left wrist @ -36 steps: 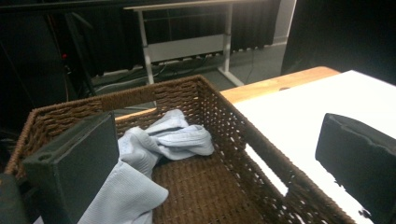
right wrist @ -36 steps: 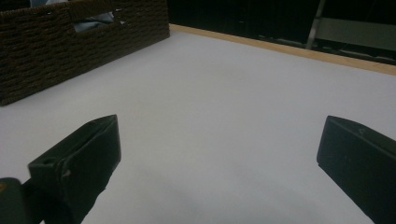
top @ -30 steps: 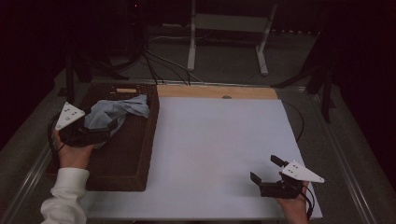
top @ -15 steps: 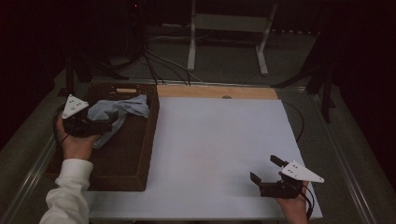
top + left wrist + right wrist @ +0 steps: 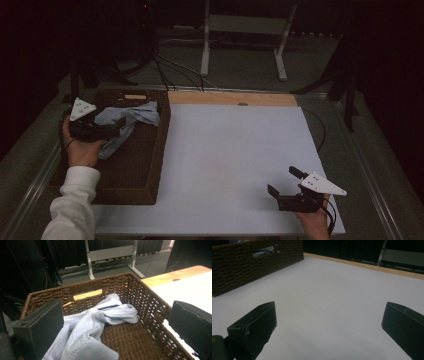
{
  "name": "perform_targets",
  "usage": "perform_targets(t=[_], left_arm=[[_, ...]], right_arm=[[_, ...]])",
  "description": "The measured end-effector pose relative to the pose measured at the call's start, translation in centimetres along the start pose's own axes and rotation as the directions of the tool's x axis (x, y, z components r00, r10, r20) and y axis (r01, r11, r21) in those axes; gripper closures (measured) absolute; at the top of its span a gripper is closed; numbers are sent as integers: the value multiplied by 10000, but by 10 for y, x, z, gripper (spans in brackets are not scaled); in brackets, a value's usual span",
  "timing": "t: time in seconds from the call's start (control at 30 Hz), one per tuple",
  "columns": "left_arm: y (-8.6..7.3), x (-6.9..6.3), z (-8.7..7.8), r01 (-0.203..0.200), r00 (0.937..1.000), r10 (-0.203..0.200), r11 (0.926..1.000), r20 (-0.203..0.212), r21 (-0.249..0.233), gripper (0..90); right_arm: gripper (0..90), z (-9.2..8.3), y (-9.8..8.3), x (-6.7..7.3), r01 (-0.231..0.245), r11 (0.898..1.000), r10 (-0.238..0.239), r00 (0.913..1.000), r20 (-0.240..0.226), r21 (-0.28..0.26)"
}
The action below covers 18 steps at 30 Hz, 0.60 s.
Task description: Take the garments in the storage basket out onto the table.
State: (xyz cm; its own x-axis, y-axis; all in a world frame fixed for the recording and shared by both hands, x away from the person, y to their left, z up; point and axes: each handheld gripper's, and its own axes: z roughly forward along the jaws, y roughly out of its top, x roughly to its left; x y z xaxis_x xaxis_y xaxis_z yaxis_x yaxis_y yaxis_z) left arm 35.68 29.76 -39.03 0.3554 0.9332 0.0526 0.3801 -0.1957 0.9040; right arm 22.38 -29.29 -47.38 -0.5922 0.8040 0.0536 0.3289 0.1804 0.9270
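At the left of the high view we see a rectangular basket (image 5: 137,170) of dark brown woven wicker, with a slot handle cut in its far wall, standing on the table's (image 5: 230,150) smooth, matte white sheet beside a strip of pale wood along the far edge. In its upper part lies a cloth (image 5: 125,122), light blue, soft and ribbed, crumpled into folds; in the left gripper view it fills the lower centre of the frame, trailing toward the bottom edge. Our left gripper (image 5: 120,125) hangs over the basket with its blocky black jaws spread wide; the cloth lies between and beneath them, and we cannot tell whether a jaw touches it. Our right gripper (image 5: 284,182) sits at the lower right of the high view, jaws likewise wide apart over bare white sheet, gripping nothing.
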Motion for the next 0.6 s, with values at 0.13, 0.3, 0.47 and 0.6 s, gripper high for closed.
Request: perform_targets(t=[0.13, 0.3, 0.47, 0.6], left_arm=[[0, 4, 6, -11, 10000, 12, 9999, -88, 149, 8], [-1, 10, 14, 140, 9995, -130, 9993, -278, 360, 8], [-2, 19, 23, 443, 9981, -409, 9960, -452, 773, 8], [-4, 25, 31, 573, 9969, -516, 9934, -588, 996, 8]], right_arm=[[0, 0, 0, 0, -21, 10000, 21, 10000, 9, -19], [1, -1, 0, -1, -39, 10000, 39, 10000, 22, -22], [1, -1, 0, -1, -71, 10000, 71, 10000, 34, -43], [1, -1, 0, -1, -64, 10000, 64, 10000, 41, -36]])
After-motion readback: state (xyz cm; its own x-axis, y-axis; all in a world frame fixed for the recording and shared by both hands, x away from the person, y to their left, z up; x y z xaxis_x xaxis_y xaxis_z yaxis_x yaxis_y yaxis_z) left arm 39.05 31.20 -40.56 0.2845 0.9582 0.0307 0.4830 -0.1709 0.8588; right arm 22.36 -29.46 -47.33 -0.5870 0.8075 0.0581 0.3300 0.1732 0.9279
